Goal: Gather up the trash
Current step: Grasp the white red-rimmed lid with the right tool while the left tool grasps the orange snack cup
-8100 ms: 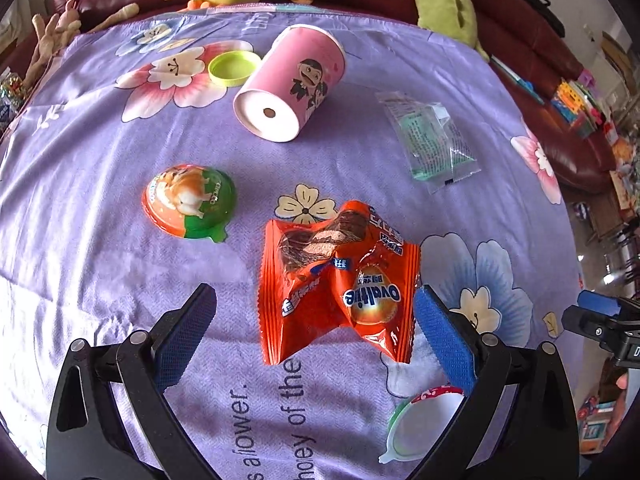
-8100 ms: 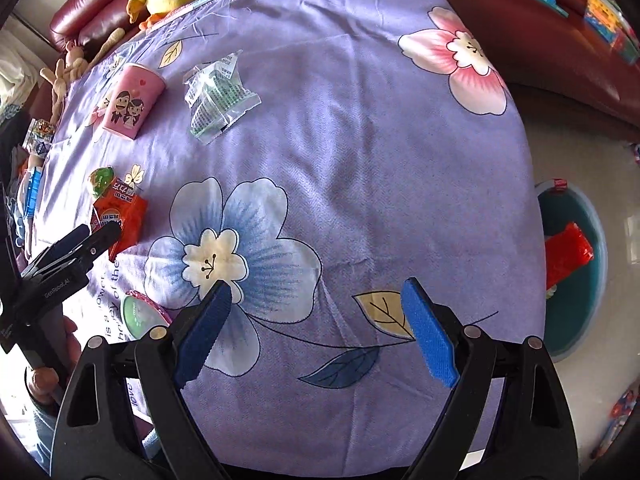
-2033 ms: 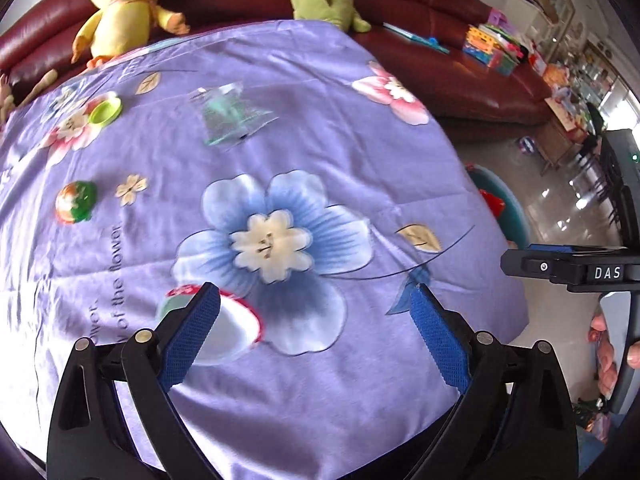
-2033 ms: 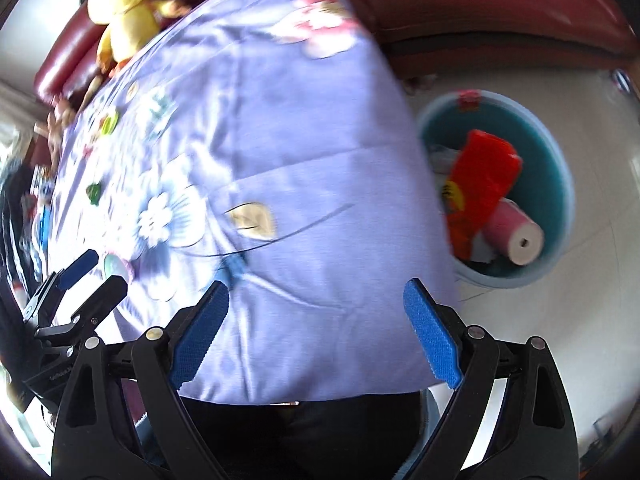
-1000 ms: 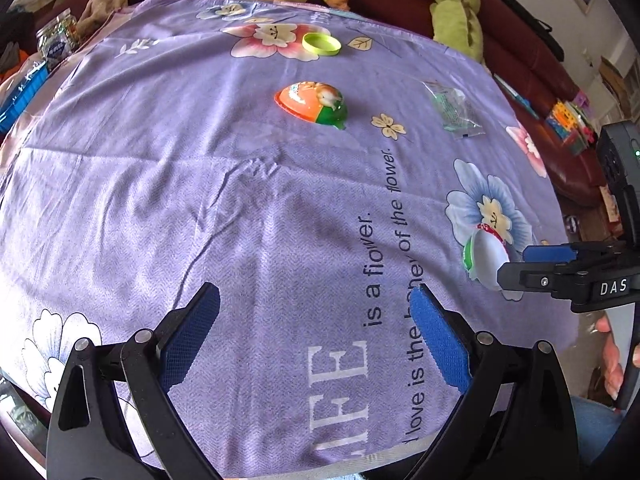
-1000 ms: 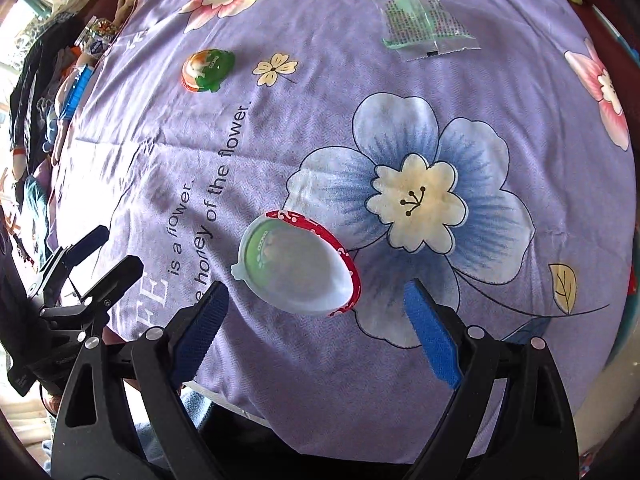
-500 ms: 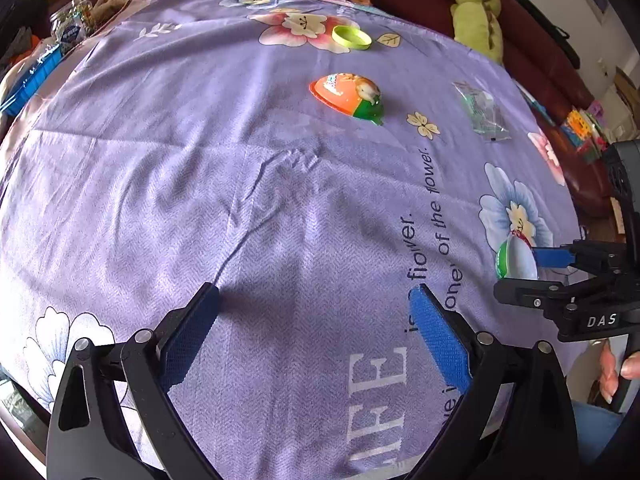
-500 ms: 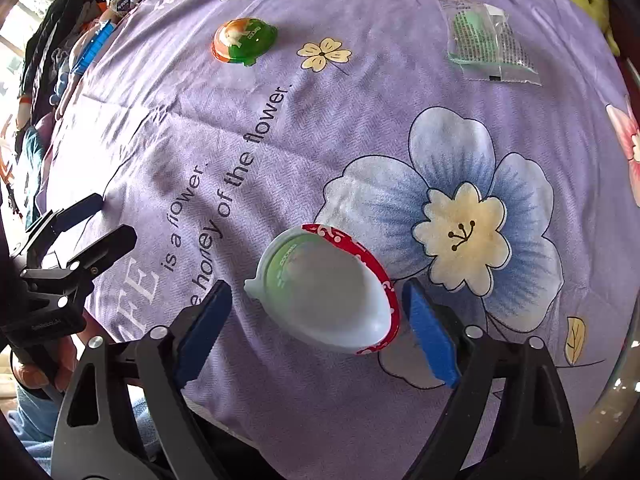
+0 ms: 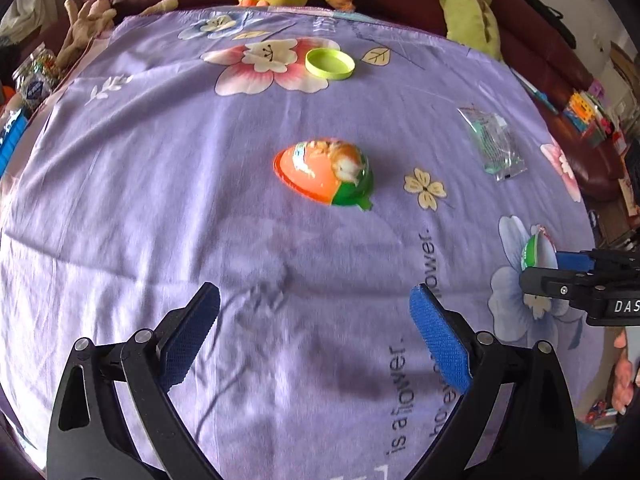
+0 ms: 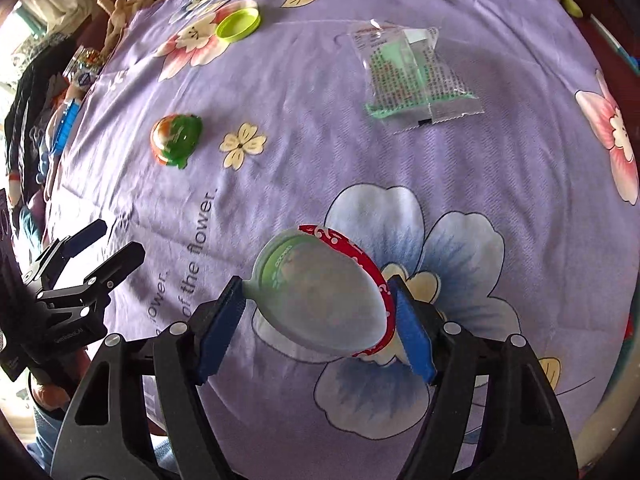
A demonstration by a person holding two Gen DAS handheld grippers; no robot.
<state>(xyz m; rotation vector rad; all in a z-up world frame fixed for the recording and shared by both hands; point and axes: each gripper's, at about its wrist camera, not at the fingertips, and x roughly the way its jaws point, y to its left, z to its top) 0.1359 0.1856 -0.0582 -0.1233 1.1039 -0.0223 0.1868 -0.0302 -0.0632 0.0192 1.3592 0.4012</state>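
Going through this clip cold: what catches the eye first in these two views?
The red-rimmed white cup fills the near middle of the right wrist view, clamped between the right tool's blue pads. Next, the orange-and-green jelly cup lies alone mid-cloth ahead of the open, empty left tool.

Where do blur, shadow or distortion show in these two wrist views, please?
Left wrist view: the orange-green cup is motion-smeared, and a dark gripper shadow lies on the purple cloth. Right wrist view: fisheye bulges the cloth; the clear wrapper stays sharp.
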